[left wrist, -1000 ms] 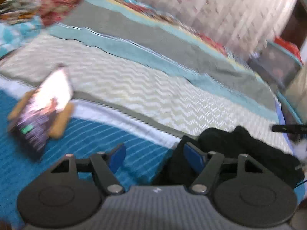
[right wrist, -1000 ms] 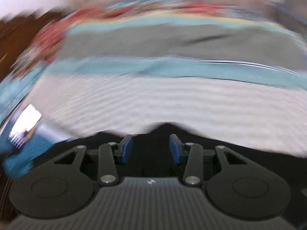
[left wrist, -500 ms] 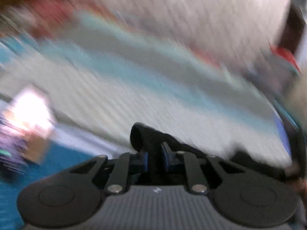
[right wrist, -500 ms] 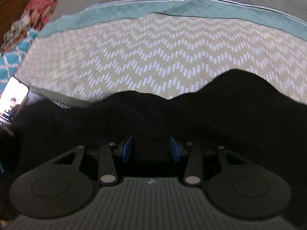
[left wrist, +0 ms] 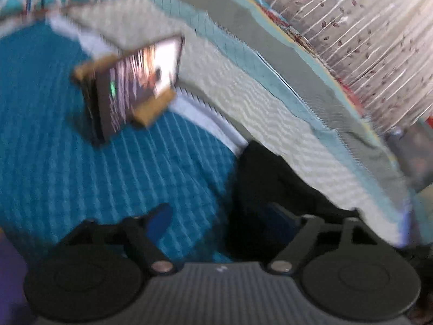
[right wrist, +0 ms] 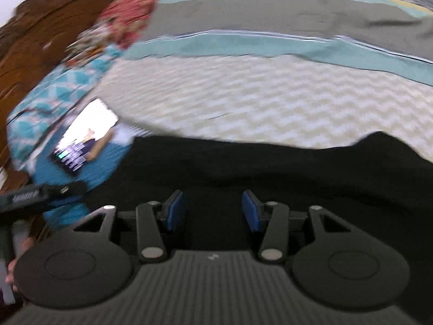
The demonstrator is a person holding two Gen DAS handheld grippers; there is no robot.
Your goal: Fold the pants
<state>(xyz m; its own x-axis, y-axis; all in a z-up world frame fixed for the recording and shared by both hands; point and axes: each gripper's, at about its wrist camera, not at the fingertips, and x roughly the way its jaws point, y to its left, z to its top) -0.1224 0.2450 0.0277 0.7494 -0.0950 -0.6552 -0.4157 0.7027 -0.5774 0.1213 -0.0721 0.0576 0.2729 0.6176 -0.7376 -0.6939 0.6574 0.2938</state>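
Observation:
The black pants [right wrist: 270, 168] lie spread across the bed in front of the right gripper. In the left wrist view the pants [left wrist: 270, 178] show as a dark heap at the lower right. My left gripper [left wrist: 220, 218] is open, its left finger over the blue bedspread and its right finger against the edge of the pants. My right gripper [right wrist: 212, 210] is open just above the black fabric, holding nothing. The other hand-held gripper [right wrist: 40, 192] shows at the left edge of the right wrist view.
A lit phone on a wooden stand [left wrist: 135, 89] sits on the blue part of the bedspread; it also shows in the right wrist view [right wrist: 84, 138]. A striped bedspread [right wrist: 257, 103] covers the bed. A wooden headboard [right wrist: 40, 40] and a patterned curtain [left wrist: 365, 27] border it.
My left gripper was shut on the pants half a second ago and has now opened and swung left. My right gripper stayed open over the pants while the view shifted.

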